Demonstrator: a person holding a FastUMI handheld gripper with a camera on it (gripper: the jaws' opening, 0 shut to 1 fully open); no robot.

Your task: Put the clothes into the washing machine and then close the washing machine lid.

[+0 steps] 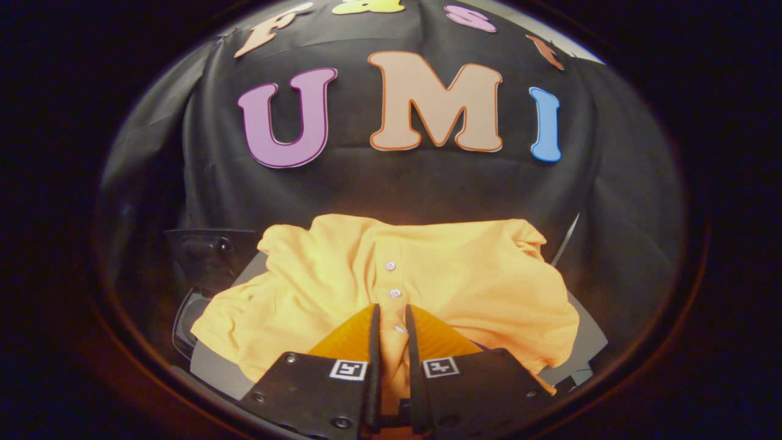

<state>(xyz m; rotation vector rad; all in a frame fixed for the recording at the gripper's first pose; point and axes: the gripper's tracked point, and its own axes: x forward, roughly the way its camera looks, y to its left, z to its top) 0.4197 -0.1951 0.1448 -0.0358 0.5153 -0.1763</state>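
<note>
An orange buttoned shirt (pixel 464 275) lies spread out just ahead of my fingers, draped over the top of the washing machine (pixel 211 366). My gripper (pixel 391 318) is shut on the shirt: both fingers pinch a fold of its button placket, and the cloth runs down between them. Two white buttons show just beyond the fingertips. The shirt hides most of the machine's top, and the drum opening is hidden under it.
The machine's dark raised lid (pixel 204 256) stands to the left of the shirt, with a curved rim (pixel 183 318) below it. A grey edge of the machine top (pixel 586 342) shows at the right. The booth's black cloth wall hangs close behind.
</note>
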